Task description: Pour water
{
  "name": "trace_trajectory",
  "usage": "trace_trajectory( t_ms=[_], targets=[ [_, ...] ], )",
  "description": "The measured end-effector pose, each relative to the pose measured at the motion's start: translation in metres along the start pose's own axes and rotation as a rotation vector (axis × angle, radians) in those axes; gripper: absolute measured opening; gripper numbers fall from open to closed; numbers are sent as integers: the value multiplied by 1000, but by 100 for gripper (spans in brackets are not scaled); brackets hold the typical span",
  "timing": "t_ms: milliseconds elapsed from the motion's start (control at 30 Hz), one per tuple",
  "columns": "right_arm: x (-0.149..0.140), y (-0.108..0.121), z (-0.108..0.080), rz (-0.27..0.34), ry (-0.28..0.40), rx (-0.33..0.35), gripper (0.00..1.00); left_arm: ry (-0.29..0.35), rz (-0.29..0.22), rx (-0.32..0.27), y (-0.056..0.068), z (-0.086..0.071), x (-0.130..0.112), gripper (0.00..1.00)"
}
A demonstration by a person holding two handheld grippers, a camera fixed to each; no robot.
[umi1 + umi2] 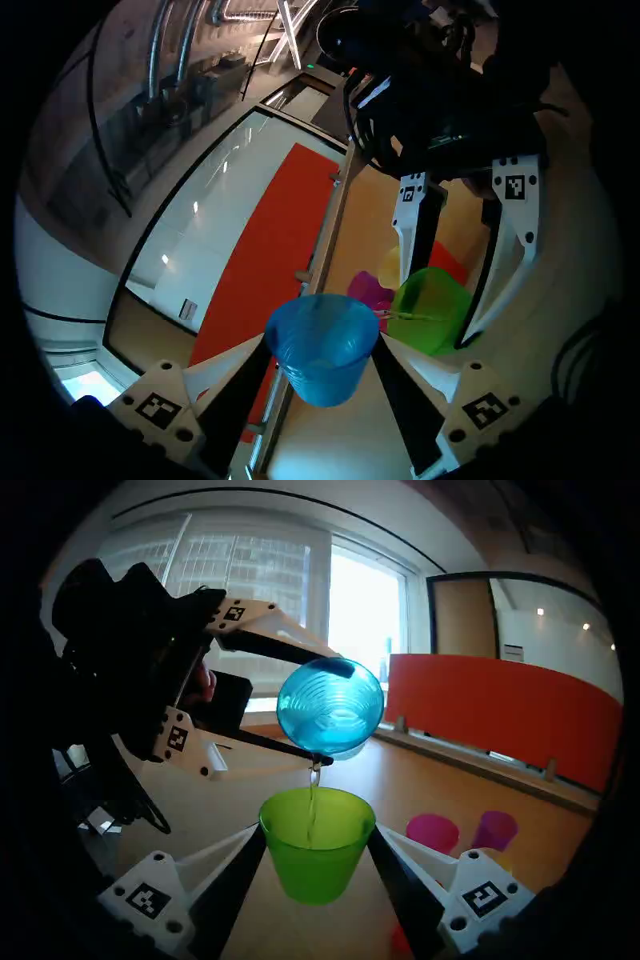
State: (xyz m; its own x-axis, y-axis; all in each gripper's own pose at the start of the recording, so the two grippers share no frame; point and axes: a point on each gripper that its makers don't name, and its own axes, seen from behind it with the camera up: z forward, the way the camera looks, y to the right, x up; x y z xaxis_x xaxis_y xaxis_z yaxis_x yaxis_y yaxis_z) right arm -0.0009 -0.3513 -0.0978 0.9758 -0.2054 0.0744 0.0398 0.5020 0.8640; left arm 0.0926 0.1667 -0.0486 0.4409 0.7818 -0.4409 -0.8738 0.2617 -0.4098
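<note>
A translucent blue cup [322, 346] is held tipped between the fingers of my left gripper [320, 352], which is shut on it. In the right gripper view the same blue cup [330, 706] lies on its side above a green cup [317, 850], and a thin stream of water [312, 800] falls from its rim into the green one. My right gripper [316, 856] is shut on the green cup, which stands upright. The left gripper view shows the green cup [432, 308] just beyond the blue one, held between the white fingers [516, 232] of the right gripper.
On the wooden table [448, 792] stand a pink cup [432, 833] and a purple cup [494, 830]; a yellow cup [390, 268] and a red one [448, 262] sit behind the green cup. A red partition [512, 708] lines the table's far edge. A hand [204, 684] holds the left gripper.
</note>
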Motion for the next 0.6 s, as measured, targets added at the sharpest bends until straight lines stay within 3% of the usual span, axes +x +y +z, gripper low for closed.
trace_trajectory(
  t_ms=[600],
  targets=[
    [0, 2, -2, -2, -1, -7, 91, -4, 40, 4, 1, -2, 1, 86]
  ],
)
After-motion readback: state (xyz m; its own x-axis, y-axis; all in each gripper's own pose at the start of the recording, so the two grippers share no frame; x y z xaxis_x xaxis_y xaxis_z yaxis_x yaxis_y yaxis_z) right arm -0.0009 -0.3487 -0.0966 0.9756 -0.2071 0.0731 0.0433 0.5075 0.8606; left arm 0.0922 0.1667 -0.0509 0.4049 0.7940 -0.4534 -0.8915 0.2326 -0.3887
